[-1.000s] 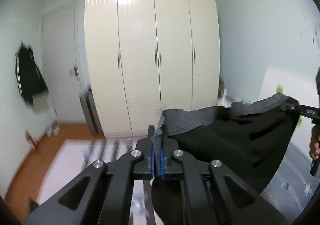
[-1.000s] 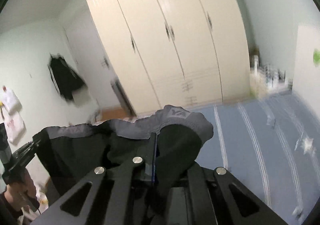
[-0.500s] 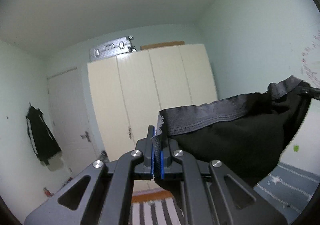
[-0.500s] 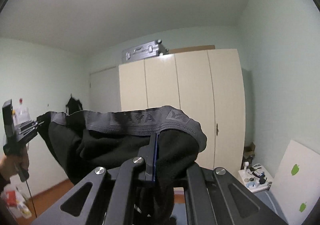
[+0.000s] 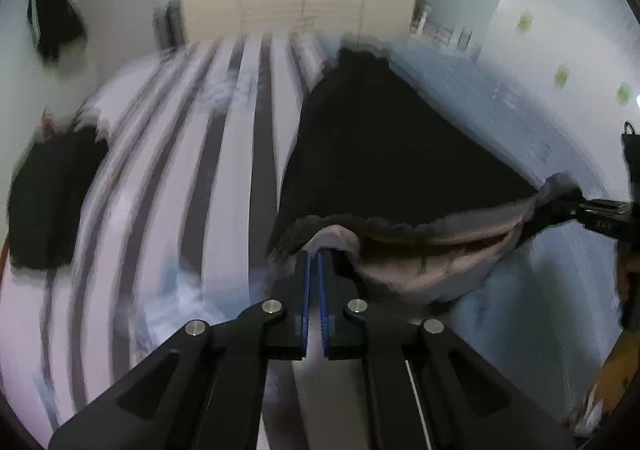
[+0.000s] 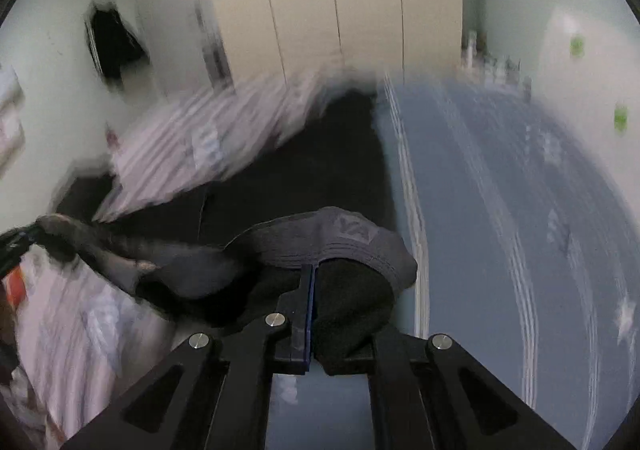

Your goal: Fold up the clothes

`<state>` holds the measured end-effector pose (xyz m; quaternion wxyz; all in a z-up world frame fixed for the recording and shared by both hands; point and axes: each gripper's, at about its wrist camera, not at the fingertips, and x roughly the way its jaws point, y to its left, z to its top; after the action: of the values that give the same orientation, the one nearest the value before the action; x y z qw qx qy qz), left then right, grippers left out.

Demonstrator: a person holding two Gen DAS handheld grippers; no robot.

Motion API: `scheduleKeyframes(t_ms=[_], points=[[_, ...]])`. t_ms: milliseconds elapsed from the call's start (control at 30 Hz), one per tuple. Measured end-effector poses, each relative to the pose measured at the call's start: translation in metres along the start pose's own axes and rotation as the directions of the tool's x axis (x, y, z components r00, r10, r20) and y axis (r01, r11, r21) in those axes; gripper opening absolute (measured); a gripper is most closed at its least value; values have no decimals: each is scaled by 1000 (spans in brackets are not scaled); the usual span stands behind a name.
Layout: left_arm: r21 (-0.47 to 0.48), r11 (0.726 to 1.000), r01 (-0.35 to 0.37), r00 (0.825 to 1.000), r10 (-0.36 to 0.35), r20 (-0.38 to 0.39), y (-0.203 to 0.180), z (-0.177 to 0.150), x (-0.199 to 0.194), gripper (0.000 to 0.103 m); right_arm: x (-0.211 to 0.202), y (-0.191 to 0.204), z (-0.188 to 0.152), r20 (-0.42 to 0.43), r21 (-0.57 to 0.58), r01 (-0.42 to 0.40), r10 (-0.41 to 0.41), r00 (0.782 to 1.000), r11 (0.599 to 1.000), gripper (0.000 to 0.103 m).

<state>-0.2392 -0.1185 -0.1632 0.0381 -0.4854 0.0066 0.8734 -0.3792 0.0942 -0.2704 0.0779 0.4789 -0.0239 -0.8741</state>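
Left claw (image 5: 314,262) pinches the shorts (image 5: 384,154) waistband; right claw (image 6: 310,274), jaws opening, waistband between them. Shorts spread toward twelve o'clock on bed (image 5: 168,178). Motion blur hides detail.

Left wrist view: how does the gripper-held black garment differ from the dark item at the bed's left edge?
The black garment is stretched by its waistband between the left gripper and the right gripper, whose jaws are opening around it; the dark item lies compact, untouched. The garment looks larger. Both are dark cloth.
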Motion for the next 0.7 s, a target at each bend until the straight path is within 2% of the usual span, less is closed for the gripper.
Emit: scheduleKeyframes(t_ms=[33,100,133,167,200,233,300,367,400,500,600,700], points=[[-29,1000,-9,998,7,-64,4,-25,7,3,11,1,-29,-68,9,12,-11,998,1000,14],[-92,996,-22,992,10,-125,14,-56,7,5,27,2,-81,-173,27,35,-30,984,999,15],[-108,994,-20,992,7,-123,18,-58,5,13,20,2,-90,-163,36,43,-37,986,998,17],[-124,992,-18,993,3,-121,22,-60,3,27,12,0,-92,-149,41,48,-41,988,998,26],[-141,990,-17,993,0,-119,26,-62,1,34,6,-2,-93,-132,52,46,-38,991,998,32],[-158,987,-11,994,-6,-112,29,-61,1,43,1,-6,-95,-112,68,44,-37,993,997,44],[-197,980,11,996,-27,-83,32,-48,3,48,-6,-7,-101,-71,83,42,-36,997,996,55],[-225,974,25,998,-38,-55,30,-42,18,59,6,-3,-98,-54,56,50,-47,997,997,56],[-237,971,31,998,-43,-45,31,-41,30,61,10,-1,-92,-42,40,51,-50,998,998,56],[-279,960,26,998,-42,-49,31,-31,64,62,18,6,-75,-15,-17,30,-30,999,999,58],[-323,946,32,997,-52,-53,31,-26,79,62,36,22,-72,-51,-83,2,-7,999,997,58],[-357,933,36,996,-61,-59,33,-23,95,62,60,34,-70,-53,-123,29,-36,998,992,58]])
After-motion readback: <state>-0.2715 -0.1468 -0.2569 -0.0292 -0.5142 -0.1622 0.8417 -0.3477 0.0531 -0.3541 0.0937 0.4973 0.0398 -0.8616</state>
